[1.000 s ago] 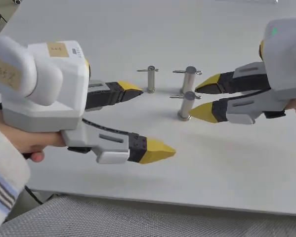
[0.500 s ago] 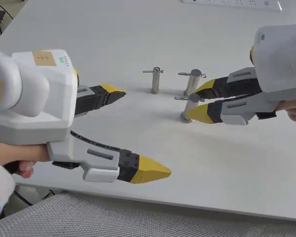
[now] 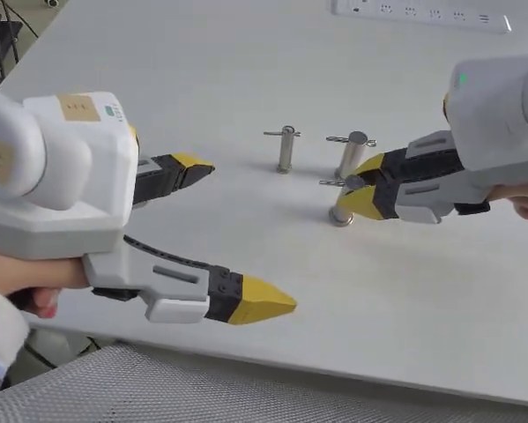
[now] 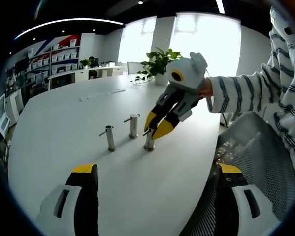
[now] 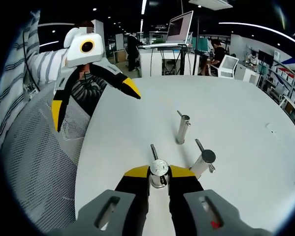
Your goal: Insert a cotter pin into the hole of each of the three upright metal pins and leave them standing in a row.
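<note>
While the left gripper [image 3: 246,233] hovers over the near left part of the white table [image 3: 422,300] with its jaws spread wide and nothing between them, the right gripper [image 3: 356,189] reaches in from the right and has its yellow tips pinched around the nearest metal pin [image 5: 159,167]. In the right gripper view that pin's round cap sits squarely between the two tips, which press against its sides, and its foot rests on the table. A cotter pin [image 3: 330,182] pokes out sideways through it near the top. Just behind it stands a second thick pin [image 3: 353,154], and to that one's left, a little apart, a slimmer pin [image 3: 286,150]; both are upright and each carries a cotter pin through its head. The two far pins stand side by side and the gripped one stands in front of the thick one, nearer the person. A power strip [image 3: 422,13] lies along the far edge of the table.
</note>
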